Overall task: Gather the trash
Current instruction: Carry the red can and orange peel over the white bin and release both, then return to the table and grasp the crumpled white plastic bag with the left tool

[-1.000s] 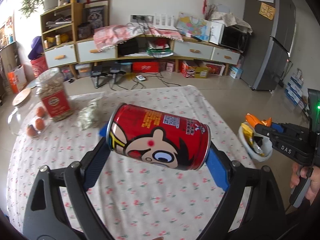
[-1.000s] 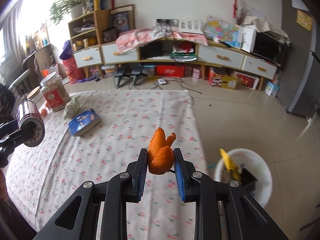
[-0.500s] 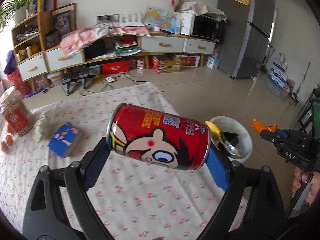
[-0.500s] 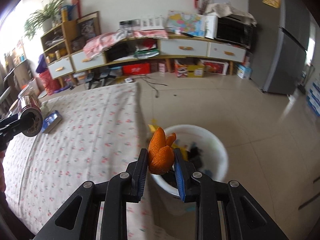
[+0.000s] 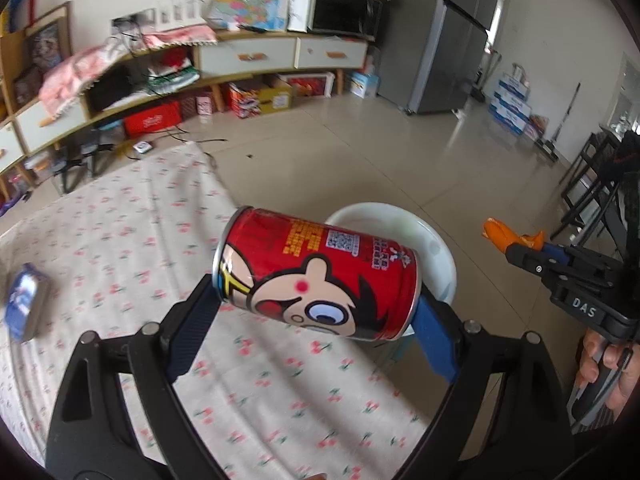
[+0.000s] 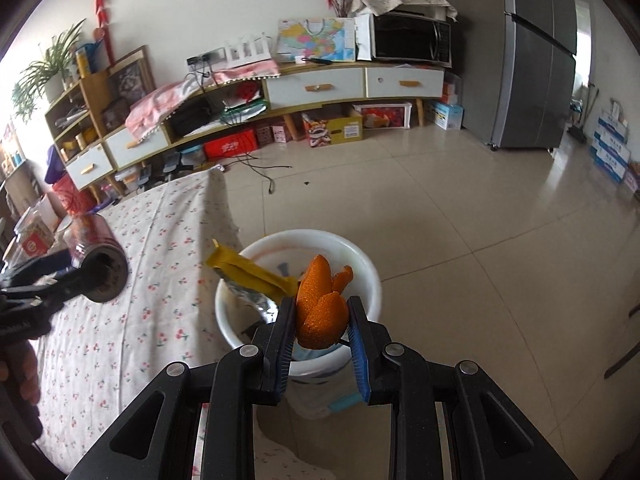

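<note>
Gripping: left tool (image 5: pixel 316 304) glossy cylindrical can (image 5: pixel 316 276), right tool (image 6: pixel 322 326) dimpled orange peel (image 6: pixel 320 308).

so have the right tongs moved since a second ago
Yes. The right tongs, gripping the orange peel, swung from over the tablecloth to above the white bin.

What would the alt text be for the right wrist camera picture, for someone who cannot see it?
The right gripper holds a piece of orange peel in its shut jaws over a white trash bucket on the floor beside a cloth-covered table. A yellow wrapper sticks out of the bucket. At left, the left gripper carries a red can.
</note>
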A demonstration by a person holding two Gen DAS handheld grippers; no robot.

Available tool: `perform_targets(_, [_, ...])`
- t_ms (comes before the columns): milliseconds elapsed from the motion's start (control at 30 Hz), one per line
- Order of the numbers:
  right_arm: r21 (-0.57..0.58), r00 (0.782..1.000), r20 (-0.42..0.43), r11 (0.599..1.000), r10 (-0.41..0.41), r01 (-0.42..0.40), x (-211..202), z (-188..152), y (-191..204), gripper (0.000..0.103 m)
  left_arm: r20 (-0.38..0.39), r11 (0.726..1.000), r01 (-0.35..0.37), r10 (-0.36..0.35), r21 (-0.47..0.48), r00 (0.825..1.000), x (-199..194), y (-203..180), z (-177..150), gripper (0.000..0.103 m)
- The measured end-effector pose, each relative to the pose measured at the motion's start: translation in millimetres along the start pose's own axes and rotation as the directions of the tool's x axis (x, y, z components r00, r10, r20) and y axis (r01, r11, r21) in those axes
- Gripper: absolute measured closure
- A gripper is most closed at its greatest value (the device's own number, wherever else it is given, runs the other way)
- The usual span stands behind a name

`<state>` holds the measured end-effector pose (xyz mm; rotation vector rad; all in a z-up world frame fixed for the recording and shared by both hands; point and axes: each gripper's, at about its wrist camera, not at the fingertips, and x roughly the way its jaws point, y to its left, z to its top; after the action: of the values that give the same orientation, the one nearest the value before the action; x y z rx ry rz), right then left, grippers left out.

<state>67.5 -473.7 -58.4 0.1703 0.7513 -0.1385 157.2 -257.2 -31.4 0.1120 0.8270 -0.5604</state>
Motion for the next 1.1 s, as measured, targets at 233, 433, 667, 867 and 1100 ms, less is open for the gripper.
perform_targets(233, [0.056,1.0,-0.005,0.998,-0.004,0.004,6.0,3.3,-22.4,0.076,-0.032,0.997,0.026,-0.024,0.073,0.999,39.9,-32.7,19.3,0.013])
perform_targets(433, [0.081,1.0,-0.005,0.997,-0.006,0.006,5.9,3.4,-33.0,0.076,-0.063,0.991,0.045,-0.037,0.126,0.997,71.0,-48.8,24.4,0.013])
perform_targets(667, [0.089,1.0,-0.023,0.996,-0.003,0.005,12.2,3.0,-37.2,0.076,-0.098,0.989,0.107,-0.097,0.098,0.99,79.7,-49.0,21.5,0.008])
perform_targets(867, [0.105,0.999,-0.037,0.994,0.002,0.002,21.1,5.9,-37.0,0.076,-0.078,0.993,0.083,-0.077,0.081,0.994,60.8,-41.8,21.6,0.005])
perform_targets(1100, [0.122,0.997,-0.079,0.992,0.026,-0.017,41.4,6.5,-33.3,0.076,-0.051,0.997,0.054,-0.051,0.063,0.997,32.3,-21.7,18.3,0.005])
